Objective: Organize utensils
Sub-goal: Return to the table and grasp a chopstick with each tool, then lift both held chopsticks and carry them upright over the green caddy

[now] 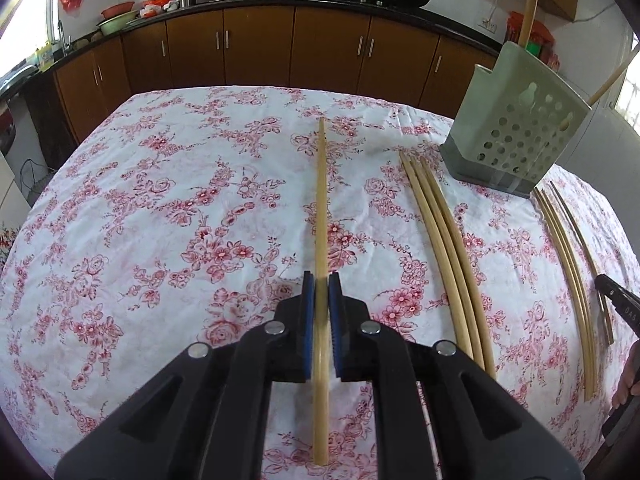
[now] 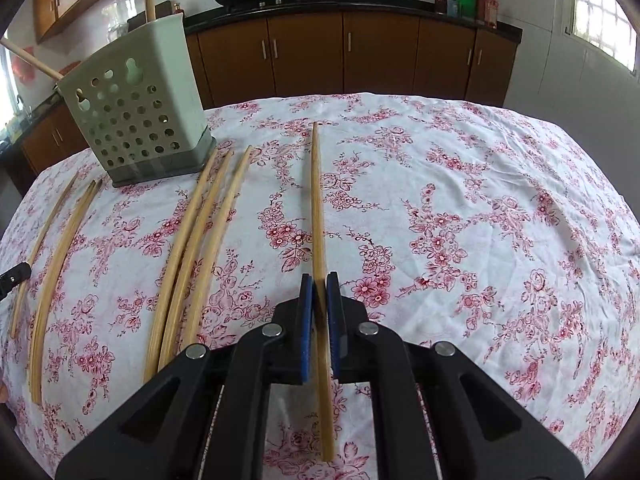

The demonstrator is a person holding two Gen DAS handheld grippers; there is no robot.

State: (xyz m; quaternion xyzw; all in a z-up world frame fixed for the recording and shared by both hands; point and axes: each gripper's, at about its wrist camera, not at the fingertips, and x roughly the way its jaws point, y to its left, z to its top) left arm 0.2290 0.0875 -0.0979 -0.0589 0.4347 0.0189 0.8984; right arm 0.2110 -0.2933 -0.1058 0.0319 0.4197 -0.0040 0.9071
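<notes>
My left gripper (image 1: pixel 321 280) is shut on a bamboo chopstick (image 1: pixel 321 200) that points straight ahead, low over the floral tablecloth. My right gripper (image 2: pixel 319 280) is shut on another bamboo chopstick (image 2: pixel 317 200), also pointing ahead. A grey-green perforated utensil holder (image 1: pixel 516 136) stands at the far right of the left wrist view and at the far left of the right wrist view (image 2: pixel 136 116), with two chopsticks standing in it. Three loose chopsticks (image 1: pixel 444 240) lie right of my left gripper; three more (image 1: pixel 568 264) lie further right, by the right gripper's tip (image 1: pixel 616 300).
The table (image 1: pixel 160 200) is covered with a white cloth with red flowers. In the right wrist view two groups of loose chopsticks (image 2: pixel 196 248) (image 2: pixel 56 264) lie left of my gripper. Brown kitchen cabinets (image 1: pixel 260 44) and a black counter with woks stand behind the table.
</notes>
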